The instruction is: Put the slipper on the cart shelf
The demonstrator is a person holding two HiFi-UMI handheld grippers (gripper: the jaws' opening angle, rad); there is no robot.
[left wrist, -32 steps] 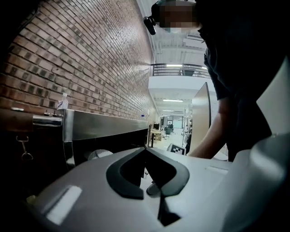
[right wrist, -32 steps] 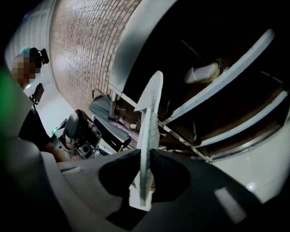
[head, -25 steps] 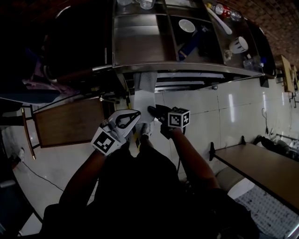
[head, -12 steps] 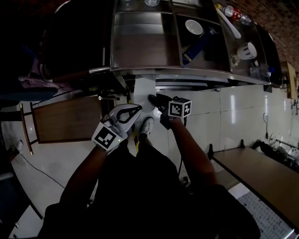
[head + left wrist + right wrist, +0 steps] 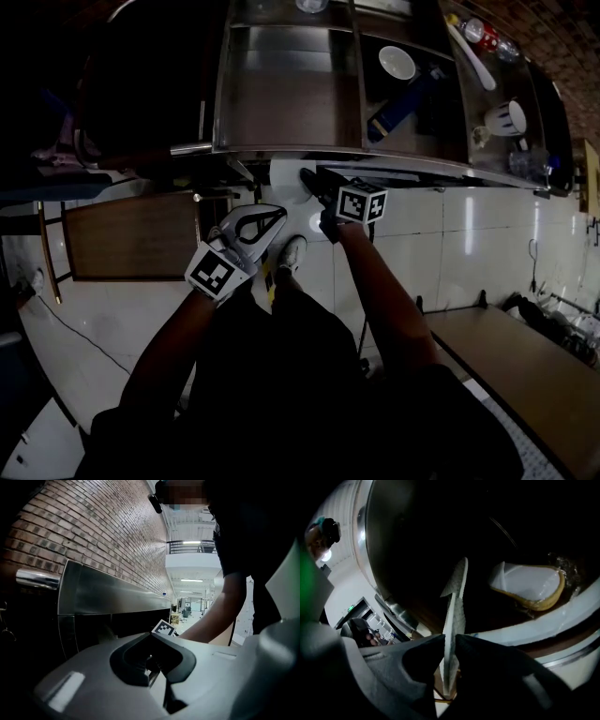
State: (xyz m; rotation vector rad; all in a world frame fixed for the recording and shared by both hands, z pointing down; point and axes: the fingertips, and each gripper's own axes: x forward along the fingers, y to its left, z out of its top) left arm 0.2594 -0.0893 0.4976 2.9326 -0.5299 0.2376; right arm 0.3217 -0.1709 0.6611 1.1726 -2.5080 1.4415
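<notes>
Left gripper: your pale grey moulded-plastic left gripper (image 5: 278, 217), left of centre in the head view, has a smooth rounded shell around a black-lined teardrop opening.
Left marker cube: your white left marker cube (image 5: 215, 275) sits at its rear and carries black square patterns.
Right gripper: your matte black right gripper (image 5: 306, 176), just above centre, has broad dark jaws.
Right marker cube: your white right marker cube (image 5: 361, 202) is printed with black squares too.
Clothing: you wear a dark top (image 5: 281, 394), filling the lower centre, with a short dark sleeve (image 5: 234, 536).
Footwear: one pale shoe (image 5: 292, 251) shows at mid-frame.
</notes>
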